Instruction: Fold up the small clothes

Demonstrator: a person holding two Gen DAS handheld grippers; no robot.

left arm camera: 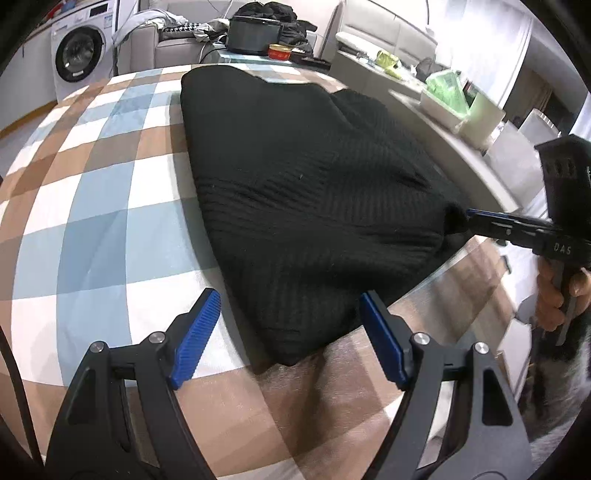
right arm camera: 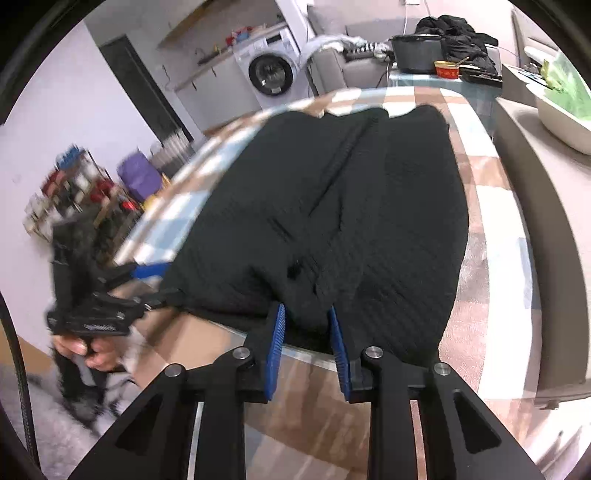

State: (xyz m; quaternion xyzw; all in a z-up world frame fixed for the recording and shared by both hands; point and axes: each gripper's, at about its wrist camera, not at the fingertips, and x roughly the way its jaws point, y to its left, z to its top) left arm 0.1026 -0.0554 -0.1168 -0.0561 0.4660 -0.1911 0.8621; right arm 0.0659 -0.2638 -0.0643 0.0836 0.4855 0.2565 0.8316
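A black ribbed knit garment (left arm camera: 295,192) lies spread on a checked cloth-covered table (left arm camera: 92,206). My left gripper (left arm camera: 290,306) is open, its blue pads either side of the garment's near corner, which lies between them untouched. My right gripper (left arm camera: 471,214) shows at the right of the left wrist view, pinching the garment's right corner. In the right wrist view the right gripper (right arm camera: 306,317) is shut on a bunched edge of the garment (right arm camera: 332,206). The left gripper (right arm camera: 147,277) shows at the left there, blurred, by the garment's other corner.
A washing machine (left arm camera: 77,51) stands far left. A dark pot (left arm camera: 253,33), a red tin (left arm camera: 279,51) and black clothes sit beyond the table. A white tub with green items (left arm camera: 458,103) stands on a counter at right. Shelves with bottles (right arm camera: 74,192) show left of the right wrist view.
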